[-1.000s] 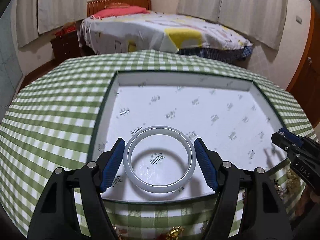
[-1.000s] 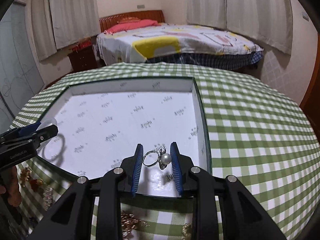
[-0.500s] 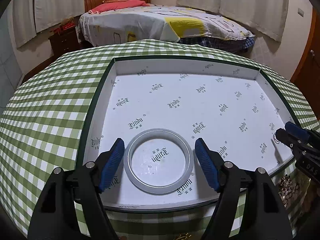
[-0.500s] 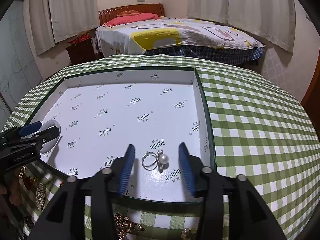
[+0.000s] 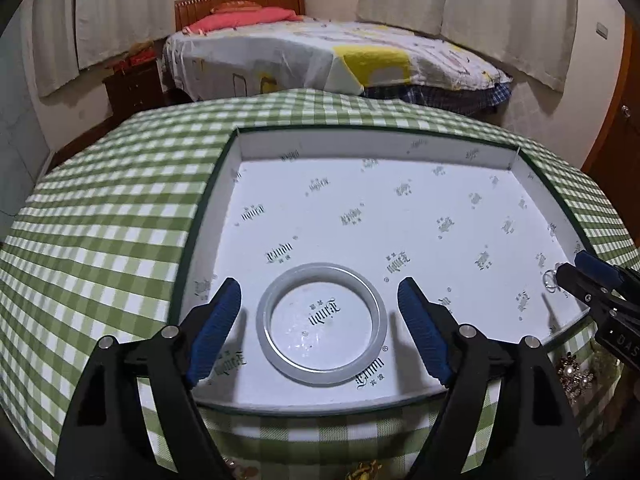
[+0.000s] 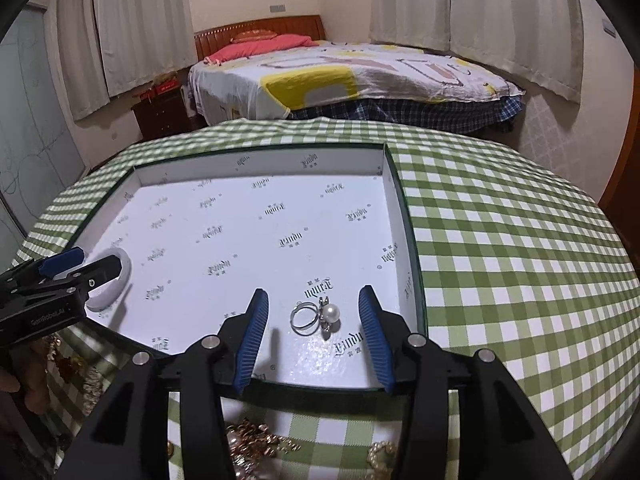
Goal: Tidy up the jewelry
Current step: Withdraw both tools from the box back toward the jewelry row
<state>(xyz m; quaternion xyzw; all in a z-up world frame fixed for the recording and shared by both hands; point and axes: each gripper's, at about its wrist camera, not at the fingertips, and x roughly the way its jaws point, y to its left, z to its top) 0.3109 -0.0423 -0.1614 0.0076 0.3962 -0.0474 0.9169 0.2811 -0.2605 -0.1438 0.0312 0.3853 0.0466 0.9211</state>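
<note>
Down on the left wrist view, the left tool (image 5: 319,316) stands with its blue-padded jaws spread wide, having just been opening, and the pale grey-white round bangle (image 5: 322,323) lies flat between them, touching neither pad, on the floor of the shallow white printed cardboard box (image 5: 400,148). That box sits on the table under a green-and-white checked cloth (image 5: 100,240). At the right edge of this view the right tool (image 5: 592,280) shows only its tips, beside a small silver ring (image 5: 550,280) near the box's right wall, and some gold-coloured jewellery (image 5: 574,372) lies on the cloth outside the box's near edge. On the right wrist view, the right tool (image 6: 313,336) has its jaws moderately apart after opening, and the thin silver ring with a white pearl (image 6: 316,316) rests between them on the box floor (image 6: 240,240), clear of both pads, close to the near right corner. The left tool (image 6: 86,266) enters from the left edge with the bangle (image 6: 120,276) partly hidden behind it. More gold chain pieces (image 6: 256,446) lie on the cloth just in front of the box.
</note>
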